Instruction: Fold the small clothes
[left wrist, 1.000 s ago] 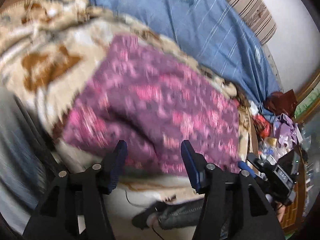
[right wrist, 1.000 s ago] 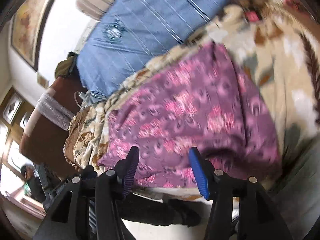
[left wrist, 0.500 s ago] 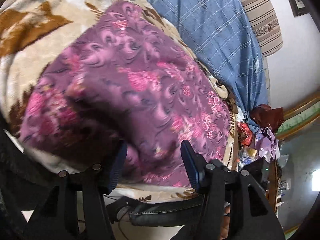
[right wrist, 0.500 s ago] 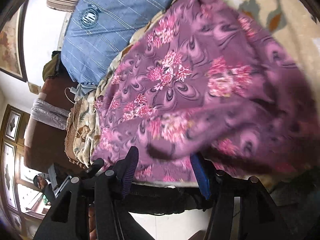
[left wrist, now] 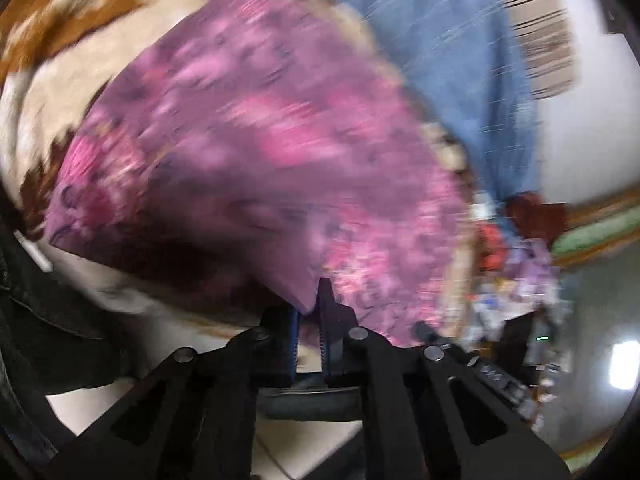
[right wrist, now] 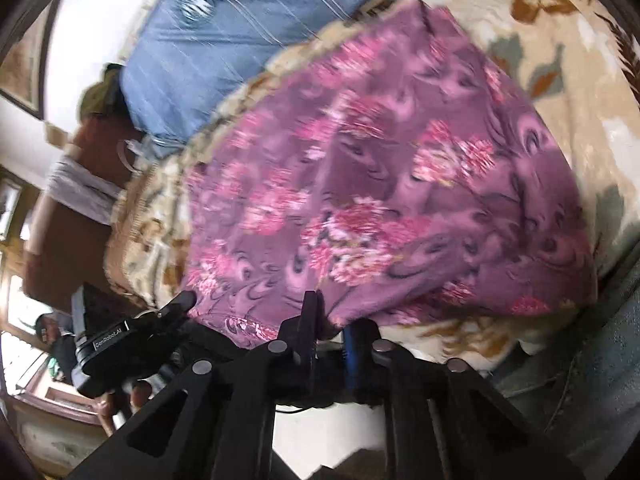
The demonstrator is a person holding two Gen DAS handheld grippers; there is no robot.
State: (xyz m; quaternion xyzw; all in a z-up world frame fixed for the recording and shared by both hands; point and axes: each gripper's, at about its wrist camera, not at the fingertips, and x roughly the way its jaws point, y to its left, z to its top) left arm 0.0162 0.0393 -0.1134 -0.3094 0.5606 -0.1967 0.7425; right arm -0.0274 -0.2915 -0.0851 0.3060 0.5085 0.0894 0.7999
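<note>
The purple floral garment (right wrist: pixel 384 200) lies spread on the cream patterned blanket (right wrist: pixel 580 92), its near hem at the bed's edge, the blue striped sheet (right wrist: pixel 248 12) beyond its far side. My left gripper (left wrist: pixel 308 312) has its jaws pinched on one near corner; my right gripper (right wrist: pixel 324 312) has its jaws clamped on the hem further along. I should lift both corners level, keep the hem taut between them, and carry it evenly toward the far edge so the fold lands square.
</note>
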